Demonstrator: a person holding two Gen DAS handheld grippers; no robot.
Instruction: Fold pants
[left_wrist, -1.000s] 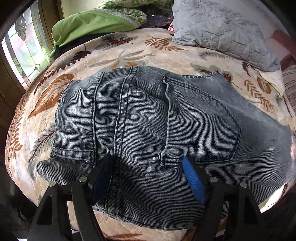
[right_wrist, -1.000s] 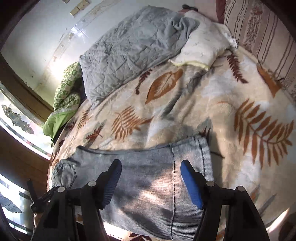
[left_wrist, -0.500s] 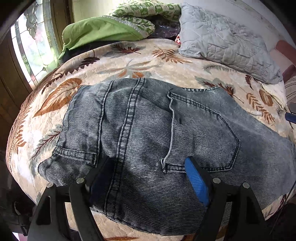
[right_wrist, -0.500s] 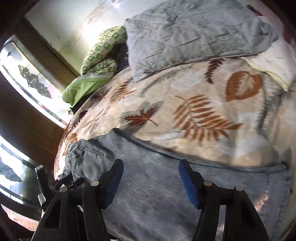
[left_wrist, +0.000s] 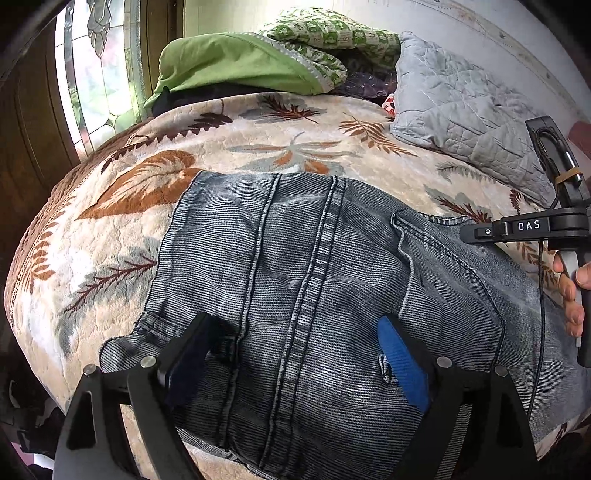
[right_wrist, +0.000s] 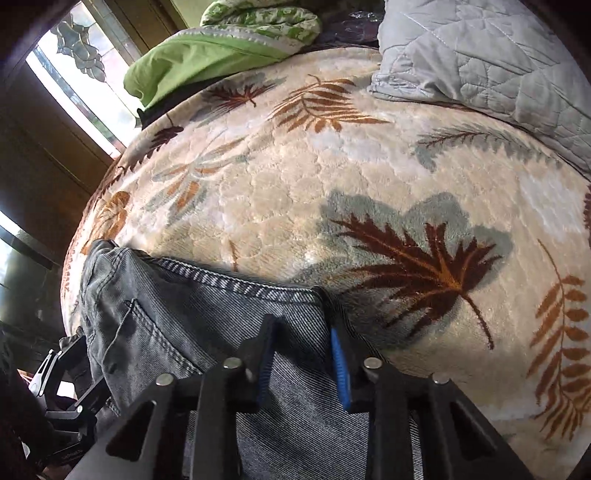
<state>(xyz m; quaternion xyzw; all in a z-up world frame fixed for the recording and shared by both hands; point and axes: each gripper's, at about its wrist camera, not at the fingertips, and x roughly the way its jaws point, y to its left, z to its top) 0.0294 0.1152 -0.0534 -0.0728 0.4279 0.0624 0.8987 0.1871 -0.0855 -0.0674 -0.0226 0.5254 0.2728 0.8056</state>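
Grey-blue jeans (left_wrist: 314, 280) lie flat on the bed, seat side up with the back pocket showing. My left gripper (left_wrist: 295, 347) hovers open just above the waistband end, jaws wide apart on either side of the centre seam. In the right wrist view the jeans (right_wrist: 192, 325) lie with their far seam edge across the blanket. My right gripper (right_wrist: 301, 360) sits low on the denim near that edge, jaws narrowed around a fold of cloth. The right tool and the hand holding it (left_wrist: 561, 236) show at the right of the left wrist view.
The bed carries a cream leaf-print blanket (right_wrist: 332, 177). A grey quilted pillow (left_wrist: 461, 107) and green bedding (left_wrist: 236, 62) lie at the head. A stained-glass window (left_wrist: 96, 70) and dark wood are at the left. The bed edge runs just below the jeans.
My right gripper swung left along the jeans, dropped onto the fabric and narrowed its jaws. My left gripper drew slightly closer to the waistband and stayed open.
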